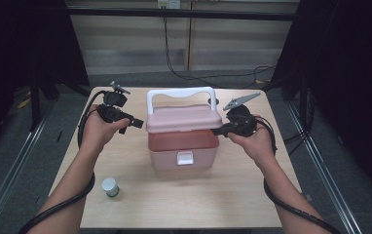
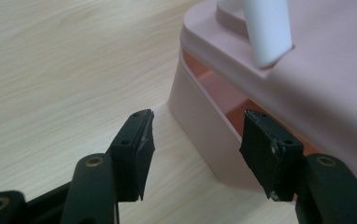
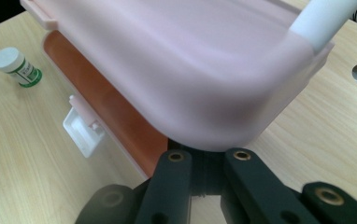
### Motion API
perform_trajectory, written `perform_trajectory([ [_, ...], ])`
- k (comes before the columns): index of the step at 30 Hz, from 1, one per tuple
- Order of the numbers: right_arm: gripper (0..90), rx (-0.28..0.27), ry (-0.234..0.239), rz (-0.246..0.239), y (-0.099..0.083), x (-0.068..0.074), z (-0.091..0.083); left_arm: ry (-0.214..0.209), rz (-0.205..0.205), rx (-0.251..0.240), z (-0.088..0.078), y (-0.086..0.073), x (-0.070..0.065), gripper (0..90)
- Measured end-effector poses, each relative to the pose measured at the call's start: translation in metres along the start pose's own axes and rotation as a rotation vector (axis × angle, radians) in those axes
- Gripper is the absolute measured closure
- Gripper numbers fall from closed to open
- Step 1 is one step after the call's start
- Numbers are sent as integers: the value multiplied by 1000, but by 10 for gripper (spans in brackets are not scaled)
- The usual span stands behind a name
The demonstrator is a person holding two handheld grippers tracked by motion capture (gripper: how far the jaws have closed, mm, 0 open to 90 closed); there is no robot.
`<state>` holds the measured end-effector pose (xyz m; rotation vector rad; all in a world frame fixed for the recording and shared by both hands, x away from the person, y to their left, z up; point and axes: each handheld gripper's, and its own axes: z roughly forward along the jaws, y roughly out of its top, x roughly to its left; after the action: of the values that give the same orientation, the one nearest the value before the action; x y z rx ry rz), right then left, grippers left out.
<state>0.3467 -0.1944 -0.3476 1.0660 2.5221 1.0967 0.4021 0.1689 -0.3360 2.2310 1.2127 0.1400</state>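
A pink box (image 1: 181, 155) with a white handle (image 1: 181, 92) stands mid-table. Its lid (image 1: 184, 118) is lifted a little, showing an orange inside (image 1: 181, 138). The white latch (image 1: 184, 157) hangs loose at the front. My right gripper (image 1: 216, 130) is shut, its tips tucked under the lid's right edge; in the right gripper view (image 3: 206, 158) the lid (image 3: 190, 70) rests over its jaws. My left gripper (image 1: 138, 123) stands open just left of the box. In its own view (image 2: 195, 144) the jaws straddle the box's corner (image 2: 200, 116) below the lid (image 2: 326, 93) without touching.
A small white-capped bottle (image 1: 110, 186) with a green label (image 3: 17, 66) stands near the table's front left. A round hole (image 1: 213, 102) sits in the table behind the box. The wooden table (image 1: 184, 204) has open surface in front of the box.
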Motion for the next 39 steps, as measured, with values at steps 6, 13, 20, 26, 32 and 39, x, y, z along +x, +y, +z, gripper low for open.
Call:
perform_trajectory([
  [6, 900, 1, -6, 0, 3, 1, -2, -15, 6, 0, 3, -2, -4, 437],
  [13, 900, -8, -6, 9, 4, -1, -3, -26, 11, -3, 2, -2, -8, 434],
  [20, 900, -15, -7, 24, 6, -4, -5, -44, 12, -7, 1, -3, -12, 433],
  [26, 900, -12, -16, 25, 8, -4, -6, -60, 21, 3, 7, -6, -15, 427],
  [32, 900, -15, -17, 23, 10, -4, -6, -85, 24, 2, 8, -7, -18, 415],
  [39, 900, -18, -21, 29, 11, -5, -6, -96, 35, -14, 8, -5, -24, 398],
])
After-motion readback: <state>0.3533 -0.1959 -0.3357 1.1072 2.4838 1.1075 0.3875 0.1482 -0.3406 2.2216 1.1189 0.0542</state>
